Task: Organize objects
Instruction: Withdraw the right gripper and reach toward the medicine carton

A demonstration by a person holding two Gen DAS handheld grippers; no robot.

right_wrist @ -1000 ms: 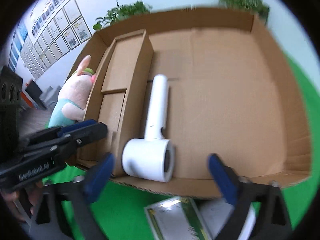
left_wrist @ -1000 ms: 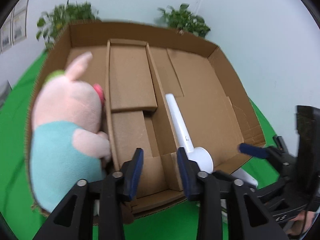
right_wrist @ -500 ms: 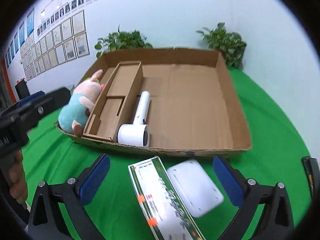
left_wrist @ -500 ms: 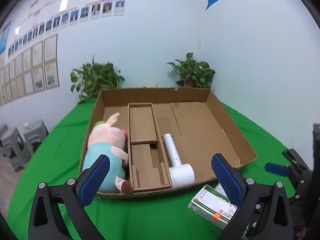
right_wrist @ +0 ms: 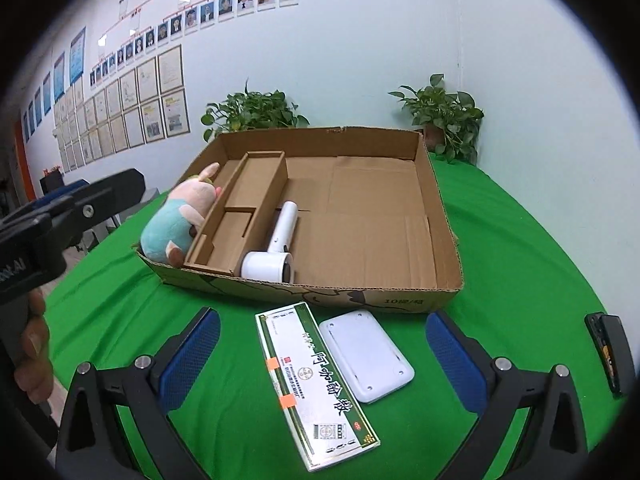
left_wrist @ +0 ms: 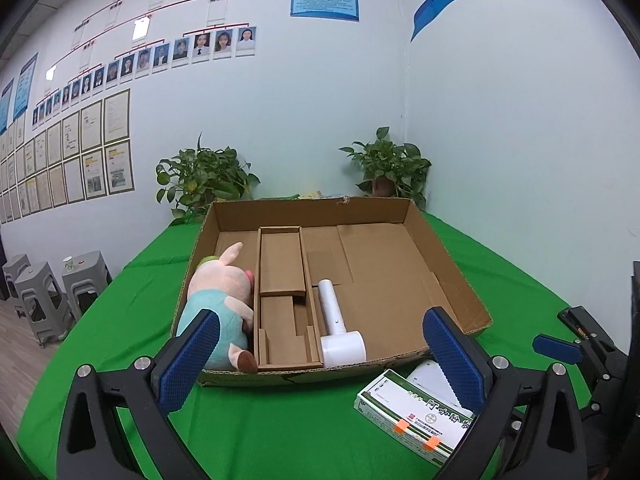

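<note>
Cardboard tray (right_wrist: 436, 216) already holds the plush (right_wrist: 176, 220) and dryer (right_wrist: 276, 248). Both our grippers, left (left_wrist: 320, 354) and right (right_wrist: 322, 354), gape empty. Next, we judge, grasp the box (right_wrist: 312, 380) or white pad (right_wrist: 366, 354) lying just before the tray.

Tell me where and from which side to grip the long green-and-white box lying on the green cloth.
Grip the green-and-white box across its narrow width near the middle, coming from above. It lies flat and long, and the white case lies close along its right edge at the far end, so the nearer half offers clearer sides.
</note>
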